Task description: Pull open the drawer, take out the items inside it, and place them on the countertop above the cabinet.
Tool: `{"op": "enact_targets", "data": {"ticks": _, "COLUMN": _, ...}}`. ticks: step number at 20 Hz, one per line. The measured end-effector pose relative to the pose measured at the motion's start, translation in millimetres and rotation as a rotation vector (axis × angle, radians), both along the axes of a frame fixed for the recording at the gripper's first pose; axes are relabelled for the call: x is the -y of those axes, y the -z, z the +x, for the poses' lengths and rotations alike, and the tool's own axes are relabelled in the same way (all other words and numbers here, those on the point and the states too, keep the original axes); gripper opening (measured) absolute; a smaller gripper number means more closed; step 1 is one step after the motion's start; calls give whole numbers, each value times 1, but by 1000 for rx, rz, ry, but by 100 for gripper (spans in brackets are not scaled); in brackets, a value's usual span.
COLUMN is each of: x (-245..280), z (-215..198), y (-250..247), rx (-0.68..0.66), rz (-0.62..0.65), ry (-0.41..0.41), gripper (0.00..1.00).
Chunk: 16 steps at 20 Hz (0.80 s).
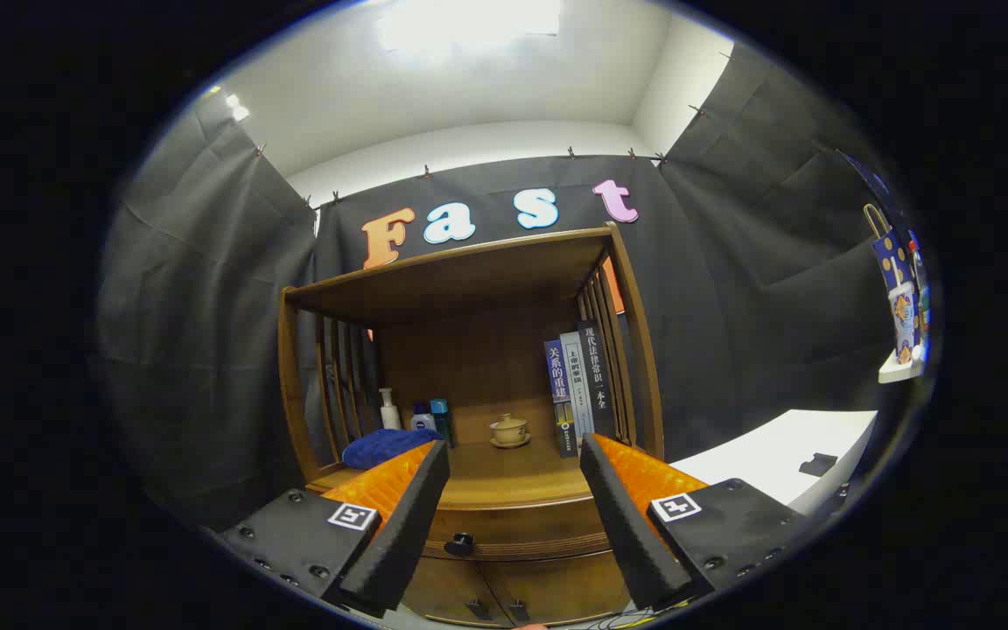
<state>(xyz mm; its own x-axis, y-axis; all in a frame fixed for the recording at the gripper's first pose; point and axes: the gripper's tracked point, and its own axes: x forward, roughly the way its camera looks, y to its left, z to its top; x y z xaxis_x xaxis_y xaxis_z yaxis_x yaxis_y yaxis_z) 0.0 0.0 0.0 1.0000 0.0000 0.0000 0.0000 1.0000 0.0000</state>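
Gripper view shows the gripper (513, 490) spread wide, empty, before the closed drawer (517, 534) (its small knob (460, 543) could slip out of a poorly centred pinch).

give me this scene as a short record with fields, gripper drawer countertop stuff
gripper: open, fingers spread, holding nothing
drawer: shut, under the countertop
knob: dark, on the drawer front, between the fingers
countertop: wooden, inside an open-front cabinet
on countertop: blue cloth, white pump bottle, lidded cup on saucer, upright books
task stage: drawer not yet pulled
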Motion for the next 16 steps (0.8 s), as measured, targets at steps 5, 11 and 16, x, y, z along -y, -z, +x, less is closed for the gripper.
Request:
{"op": "enact_targets", "data": {"ticks": 5, "x": -4, "z": -1, "y": 4, "rx": -8, "rz": -1, "ry": -13, "gripper": 98}}
{"op": "enact_targets", "data": {"ticks": 11, "x": -4, "z": 0, "y": 1, "rx": -3, "rz": -8, "ry": -14, "gripper": 98}}
{"op": "enact_targets", "data": {"ticks": 16, "x": -6, "z": -1, "y": 2, "rx": -5, "rz": -17, "ry": -18, "gripper": 98}}
